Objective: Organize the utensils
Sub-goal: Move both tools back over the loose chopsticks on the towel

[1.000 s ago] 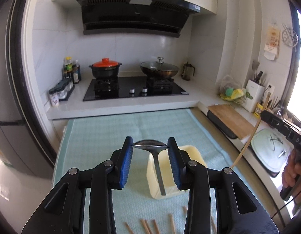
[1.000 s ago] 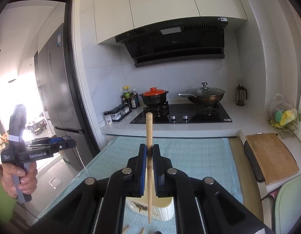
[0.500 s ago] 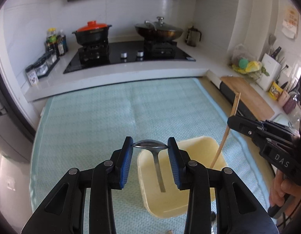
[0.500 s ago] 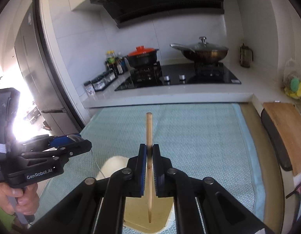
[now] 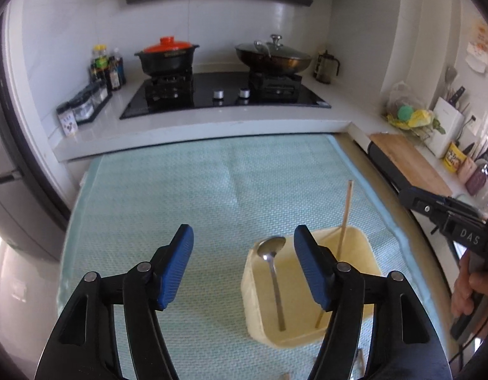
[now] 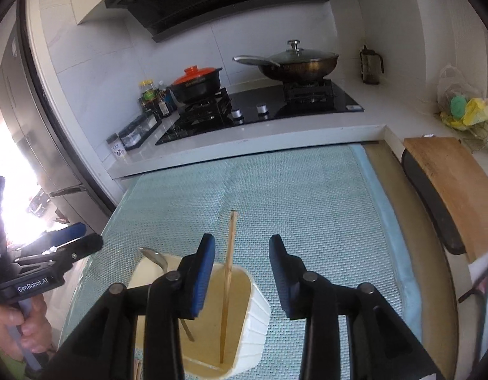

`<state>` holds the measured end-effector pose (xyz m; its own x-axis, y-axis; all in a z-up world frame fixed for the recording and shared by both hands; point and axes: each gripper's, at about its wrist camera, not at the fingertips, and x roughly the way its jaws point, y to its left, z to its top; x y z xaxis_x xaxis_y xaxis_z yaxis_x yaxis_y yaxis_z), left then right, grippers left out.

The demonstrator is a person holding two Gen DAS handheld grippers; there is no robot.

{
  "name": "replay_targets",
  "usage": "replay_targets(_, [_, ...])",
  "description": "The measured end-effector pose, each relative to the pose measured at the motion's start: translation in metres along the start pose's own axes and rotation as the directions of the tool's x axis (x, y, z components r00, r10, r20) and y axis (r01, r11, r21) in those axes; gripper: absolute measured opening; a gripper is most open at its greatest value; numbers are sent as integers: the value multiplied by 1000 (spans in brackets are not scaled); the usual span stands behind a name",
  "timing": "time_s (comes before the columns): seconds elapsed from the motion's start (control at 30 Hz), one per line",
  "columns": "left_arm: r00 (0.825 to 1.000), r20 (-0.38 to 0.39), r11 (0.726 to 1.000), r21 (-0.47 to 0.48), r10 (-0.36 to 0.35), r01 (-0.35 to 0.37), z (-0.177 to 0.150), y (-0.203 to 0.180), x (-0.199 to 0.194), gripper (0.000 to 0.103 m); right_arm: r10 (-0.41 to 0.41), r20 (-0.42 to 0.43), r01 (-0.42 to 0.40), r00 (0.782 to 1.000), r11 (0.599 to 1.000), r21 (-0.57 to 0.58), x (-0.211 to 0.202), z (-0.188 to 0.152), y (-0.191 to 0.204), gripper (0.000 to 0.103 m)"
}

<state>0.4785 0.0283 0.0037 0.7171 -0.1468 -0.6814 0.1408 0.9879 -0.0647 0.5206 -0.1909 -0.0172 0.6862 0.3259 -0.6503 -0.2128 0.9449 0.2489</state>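
A pale yellow square container (image 5: pixel 364 247) stands on the light green mat (image 5: pixel 180 196); in the right wrist view the container (image 6: pixel 256 313) is low in the frame. A metal spoon (image 5: pixel 271 253) stands in it, bowl up, also visible in the right wrist view (image 6: pixel 155 258). A wooden chopstick (image 5: pixel 345 212) leans in the container, seen also in the right wrist view (image 6: pixel 229 259). My left gripper (image 5: pixel 244 266) is open and empty above the container's left side. My right gripper (image 6: pixel 242 272) is open and empty above the container.
A stove with a black pot with red lid (image 5: pixel 166 57) and a lidded wok (image 5: pixel 272 57) sits behind the mat. Seasoning jars (image 5: pixel 85 104) are at the left. A wooden cutting board (image 6: pixel 456 183) lies at the right. Loose chopstick ends (image 5: pixel 359 361) lie near the container.
Both grippers opened. The left let go of the spoon and the right let go of the chopstick; both now stand in the container.
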Motion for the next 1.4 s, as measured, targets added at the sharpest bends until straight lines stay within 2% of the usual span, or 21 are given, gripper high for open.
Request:
replay_targets(0.1, [998,65,998,59,13,-17,-22,7,-58,81,-10,49,14,999,997,-74,-52,-8,3,41])
replay_targets(0.17, [995,94,994,96,43,-52,-44,14,-95,89,-11,77,21,997,992,-125,-90,-24,3,50])
replay_targets(0.3, [984,153,987,114,94,-112,-107,27,-159,97,-39,112,62,993,976,-211,-157,-71,8,51])
replay_targets(0.4, [974,190,984,100,126,-147,-159,31,-185,100,-57,133,88,990,967,-240,-192,-117,11,55])
replay_targets(0.47, [975,177,982,108,135,-156,-189,25,-187,100,-69,144,105,987,961,-255,-207,-151,15,64])
replay_targets(0.57, [986,105,984,108,130,-141,-232,11,-176,100,-87,143,123,986,957,-264,-215,-203,22,64])
replay_targets(0.63, [995,40,993,81,87,-90,-258,5,-163,100,-98,137,129,986,961,-243,-214,-238,25,65])
replay_targets(0.73, [998,-42,999,27,48,-47,-295,-1,-144,99,-124,122,146,985,972,-186,-209,-282,27,71])
replay_targets(0.9, [995,-97,997,-75,-34,27,-329,-6,-134,96,-168,51,175,984,970,-172,-190,-334,31,71])
replay_targets(1.03, [996,-84,986,-165,6,-19,-340,4,-133,102,-165,20,166,986,972,-164,-184,-350,32,71])
replay_targets(1.13, [997,-77,986,-164,21,-34,-342,8,-131,102,-179,20,180,984,970,-162,-181,-351,33,71])
replay_targets(1.3, [992,-72,983,-144,106,-116,-346,14,-128,102,-191,26,193,981,971,-141,-175,-351,34,71])
replay_targets(1.4, [991,-82,982,-145,109,-120,-348,17,-123,102,-192,10,192,981,973,-130,-170,-352,33,71])
